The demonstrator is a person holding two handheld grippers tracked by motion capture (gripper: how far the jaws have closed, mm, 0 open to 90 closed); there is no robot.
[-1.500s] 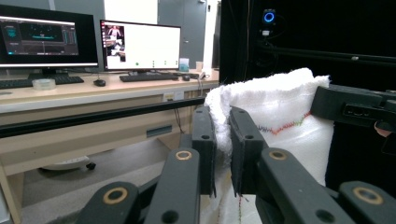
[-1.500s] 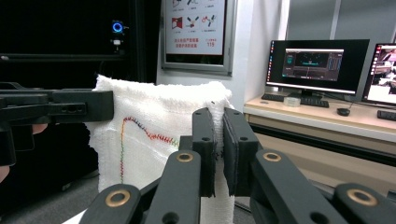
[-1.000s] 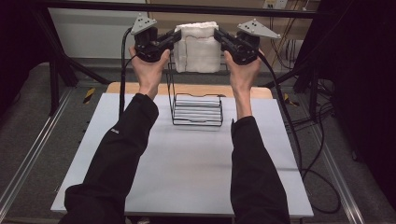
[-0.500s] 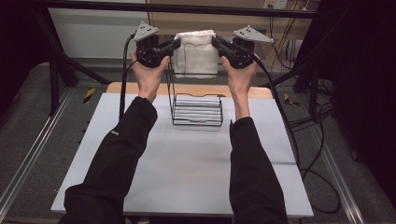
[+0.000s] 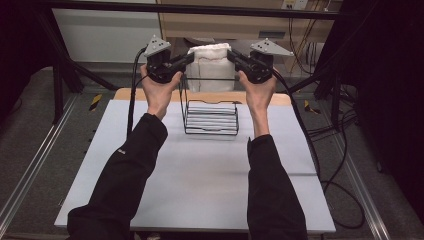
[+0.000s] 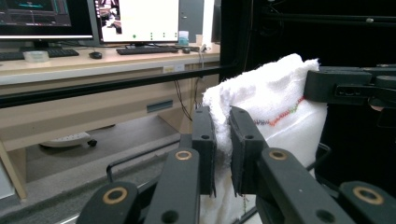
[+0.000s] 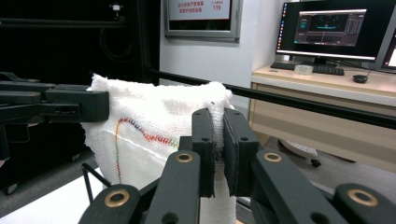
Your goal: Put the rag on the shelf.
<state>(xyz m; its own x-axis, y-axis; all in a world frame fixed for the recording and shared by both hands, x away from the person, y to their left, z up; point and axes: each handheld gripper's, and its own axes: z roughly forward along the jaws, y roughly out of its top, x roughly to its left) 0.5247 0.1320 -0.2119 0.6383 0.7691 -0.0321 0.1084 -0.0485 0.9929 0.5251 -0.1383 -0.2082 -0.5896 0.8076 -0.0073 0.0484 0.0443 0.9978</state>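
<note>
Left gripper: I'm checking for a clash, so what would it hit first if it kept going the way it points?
Probably the right gripper, which faces it across the white towel that both clamp; depth is unclear.

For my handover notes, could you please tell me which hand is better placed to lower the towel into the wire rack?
Neither alone: left gripper and right gripper each pinch a top corner of the towel above the rack.

Pale worktop (image 5: 200, 190) below the fingers, wooden strip along its far edge. Beyond the fingers: beige desk (image 7: 322, 100) carrying lit monitors (image 7: 334, 30), keyboards (image 6: 144, 50), a mouse (image 6: 95, 55). Black cables (image 5: 330, 135) trail right of the fingers, over grey floor (image 5: 35, 130).
</note>
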